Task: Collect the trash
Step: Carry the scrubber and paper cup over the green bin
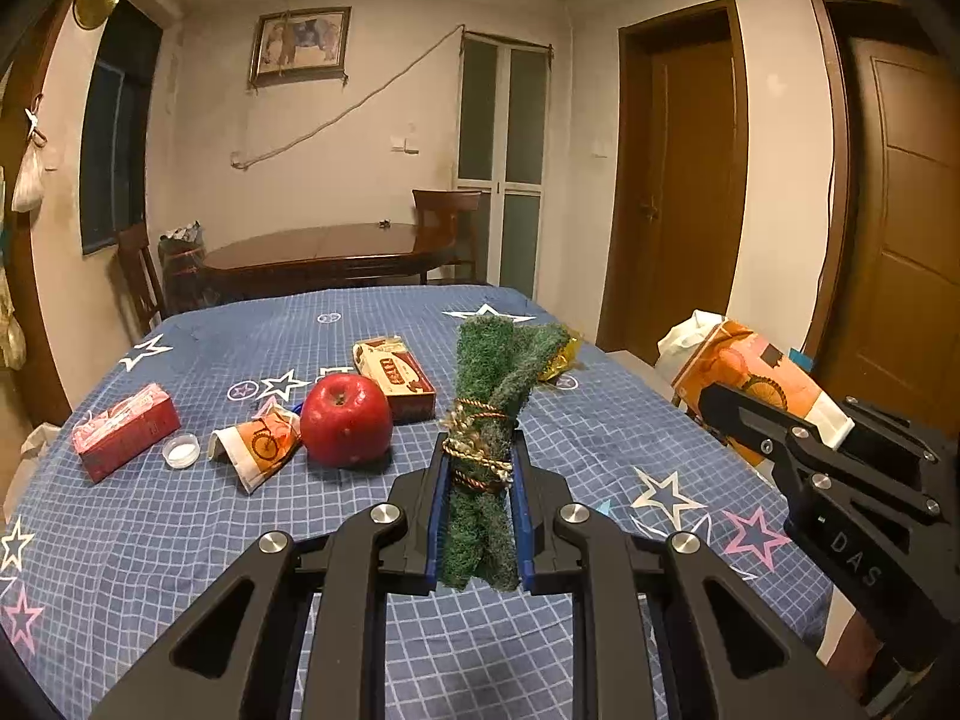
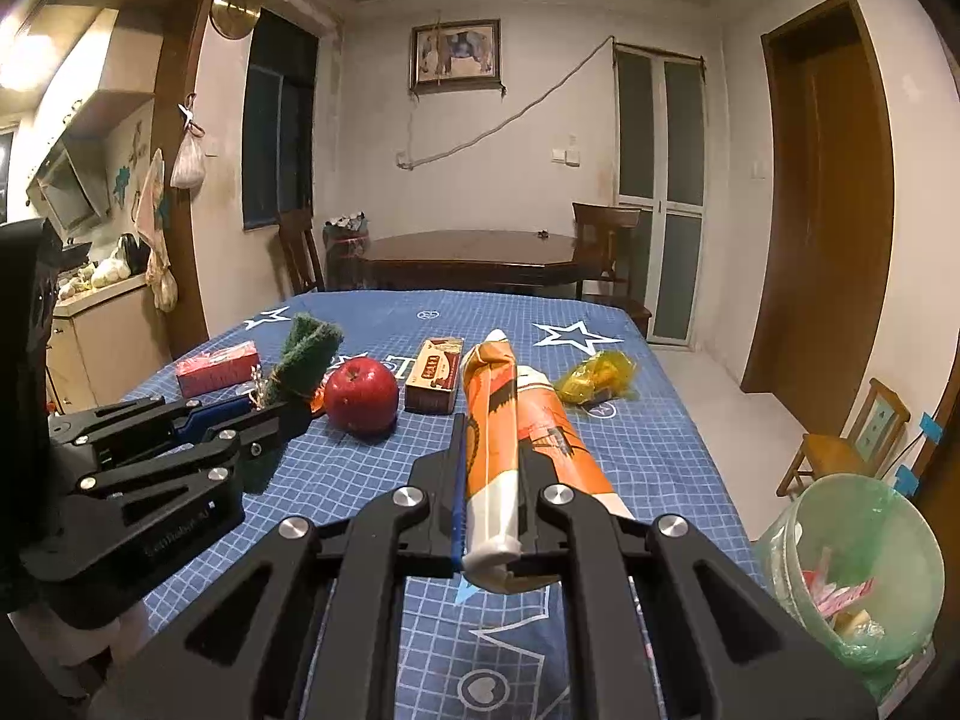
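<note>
Over the blue star-print tablecloth [image 1: 372, 534] two grippers are held up, each with something pinched. The left gripper [image 1: 478, 480] has its blue-lined fingers closed tight on a green bundle [image 1: 489, 414] of rolled scrubby cloth tied with gold cord; its lower end drops behind the fingers and is partly hidden. The right gripper [image 2: 491, 483] is squeezed shut on a crushed orange paper cup [image 2: 504, 420], whose rim end is cut off by the gripper body. On the cloth I count one red apple [image 1: 346, 420], one brown box [image 1: 399, 375] just behind it, one pink carton [image 1: 123, 438], one small white cap [image 1: 180, 450] beside it, and a second squashed orange cup [image 1: 258, 444] just left of the apple. One yellow wrapper [image 2: 595, 383] lies farther right, half hidden behind the bundle in the left view. Off the table's right edge stands one green-lined bin [image 2: 852, 564], its contents hard to make out.
</note>
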Demonstrator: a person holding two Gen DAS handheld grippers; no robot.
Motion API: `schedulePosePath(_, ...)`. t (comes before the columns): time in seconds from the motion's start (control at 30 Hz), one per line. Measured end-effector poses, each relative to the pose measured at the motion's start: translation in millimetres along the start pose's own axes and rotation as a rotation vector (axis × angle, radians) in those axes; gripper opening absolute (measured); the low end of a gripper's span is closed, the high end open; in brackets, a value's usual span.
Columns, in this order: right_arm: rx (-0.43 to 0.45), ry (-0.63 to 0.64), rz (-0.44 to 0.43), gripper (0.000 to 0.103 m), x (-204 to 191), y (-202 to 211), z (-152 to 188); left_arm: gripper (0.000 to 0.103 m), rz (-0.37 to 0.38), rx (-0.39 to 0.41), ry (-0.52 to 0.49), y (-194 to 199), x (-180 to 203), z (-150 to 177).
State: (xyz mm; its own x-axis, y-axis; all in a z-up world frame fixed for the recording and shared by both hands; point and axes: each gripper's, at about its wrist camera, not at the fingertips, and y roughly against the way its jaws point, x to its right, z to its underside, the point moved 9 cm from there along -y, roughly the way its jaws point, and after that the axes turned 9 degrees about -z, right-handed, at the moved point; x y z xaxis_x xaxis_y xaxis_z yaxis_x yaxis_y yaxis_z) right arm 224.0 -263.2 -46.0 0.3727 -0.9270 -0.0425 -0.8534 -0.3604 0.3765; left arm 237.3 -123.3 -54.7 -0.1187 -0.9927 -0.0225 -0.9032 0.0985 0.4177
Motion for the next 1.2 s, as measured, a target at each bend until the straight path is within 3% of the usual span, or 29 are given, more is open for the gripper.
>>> schedulePosePath(0.67,0.022,-0.001,0.003,0.008,7,16,-7,0.019,0.012,0.022,-0.014,5,11,-15)
schedulePosePath(1.2,-0.040,-0.066,0.195,0.008,117,49,-3,0.020,0.153,-0.026,-0.115,-41,121,-33)
